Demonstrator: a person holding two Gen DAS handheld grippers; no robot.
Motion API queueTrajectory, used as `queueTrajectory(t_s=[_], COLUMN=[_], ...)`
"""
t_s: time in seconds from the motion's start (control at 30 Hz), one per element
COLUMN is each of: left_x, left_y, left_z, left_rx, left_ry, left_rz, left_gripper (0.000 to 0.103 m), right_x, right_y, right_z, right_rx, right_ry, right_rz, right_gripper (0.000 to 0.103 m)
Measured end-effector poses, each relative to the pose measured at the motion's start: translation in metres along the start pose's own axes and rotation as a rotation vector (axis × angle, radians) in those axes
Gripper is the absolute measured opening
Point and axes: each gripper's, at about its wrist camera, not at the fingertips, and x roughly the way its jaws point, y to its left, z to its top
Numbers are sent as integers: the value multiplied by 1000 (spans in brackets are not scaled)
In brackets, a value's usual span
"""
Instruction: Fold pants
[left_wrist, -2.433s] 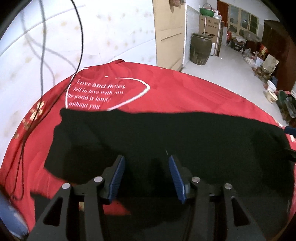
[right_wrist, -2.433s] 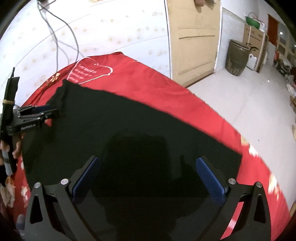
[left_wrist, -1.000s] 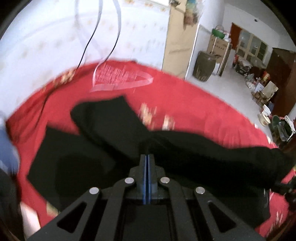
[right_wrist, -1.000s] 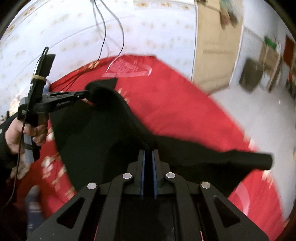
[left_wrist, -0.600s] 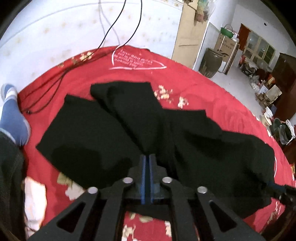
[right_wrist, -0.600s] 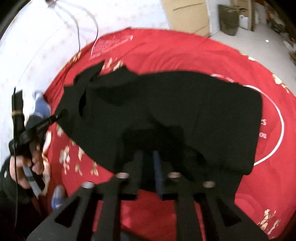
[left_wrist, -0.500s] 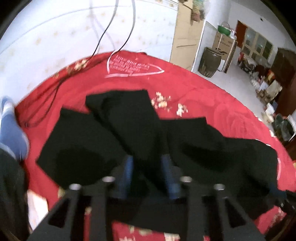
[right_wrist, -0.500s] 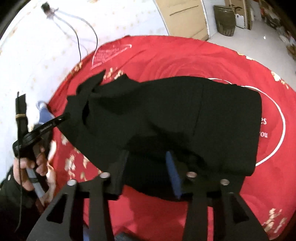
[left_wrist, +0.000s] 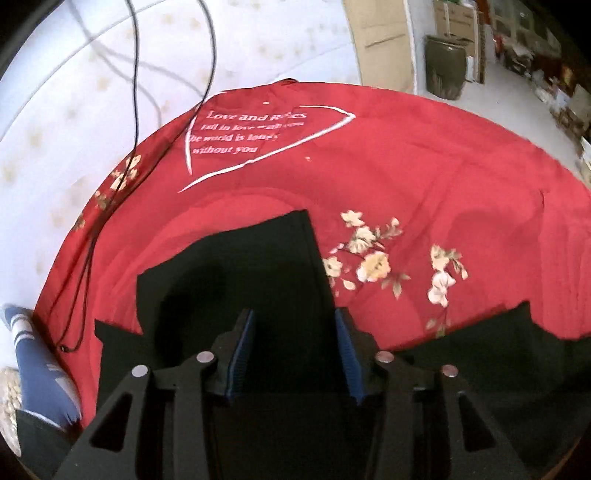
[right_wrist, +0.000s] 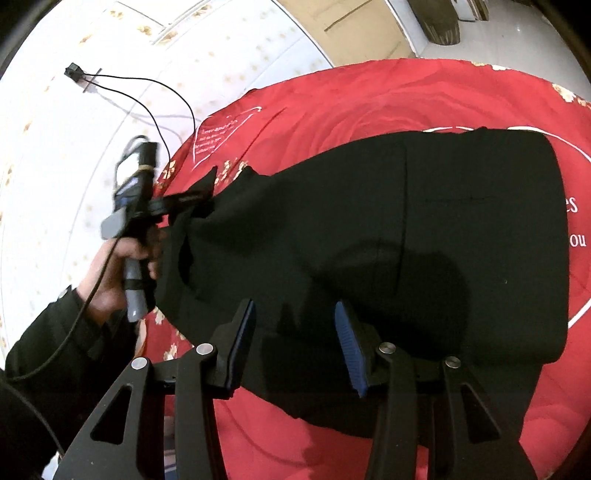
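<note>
The black pants (right_wrist: 406, 236) lie folded over on a red bedspread (right_wrist: 369, 99); their left end shows in the left wrist view (left_wrist: 240, 280). My left gripper (left_wrist: 293, 350) is open just above the pants' left end, holding nothing; it also shows in the right wrist view (right_wrist: 195, 201) at the pants' left edge. My right gripper (right_wrist: 293, 349) is open above the near edge of the pants, holding nothing.
The red bedspread (left_wrist: 424, 192) has a white heart with lettering (left_wrist: 251, 133) and flower prints (left_wrist: 373, 262). Black cables (left_wrist: 136, 92) hang over the white wall behind. A brown jar (left_wrist: 443, 70) stands on the floor past the bed. A blue-socked foot (left_wrist: 33, 362) is at the left.
Both grippers were shut on the pants and carried them over into a fold. Both have since opened and let the cloth go; it now lies flat.
</note>
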Motion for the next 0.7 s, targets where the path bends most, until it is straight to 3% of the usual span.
queueTrajectory(t_s=[0.03, 0.07, 0.17, 0.27, 0.37, 0.5, 0.63, 0.7], left_x=[-1, -1, -24, -67, -100, -92, -65, -56], left_y=[-1, -2, 17, 54, 98, 141, 156, 158], left_z=[-3, -5, -13, -32, -68, -120, -157, -167], left_rx=[15, 29, -40, -163, -285, -437, -545, -585], left_ry=[-5, -1, -57, -156, -202, -130, -43, -22], left_rz=[6, 42, 18, -13, -39, -80, -152, -183], left_gripper=[7, 7, 6, 6, 6, 6, 7, 7], right_x=[-1, 0, 0, -2, -5, -8, -11, -13], right_y=[-1, -1, 0, 0, -4, -3, -4, -10], right_z=[0, 0, -2, -1, -3, -7, -18, -26], right_rx=[3, 7, 3, 0, 11, 12, 90, 158], right_ry=[0, 1, 6, -9, -19, -13, 24, 34], right_rz=[-1, 2, 1, -5, -21, -56, -121, -146], right_gripper=[45, 45, 45, 45, 45, 45, 45, 55])
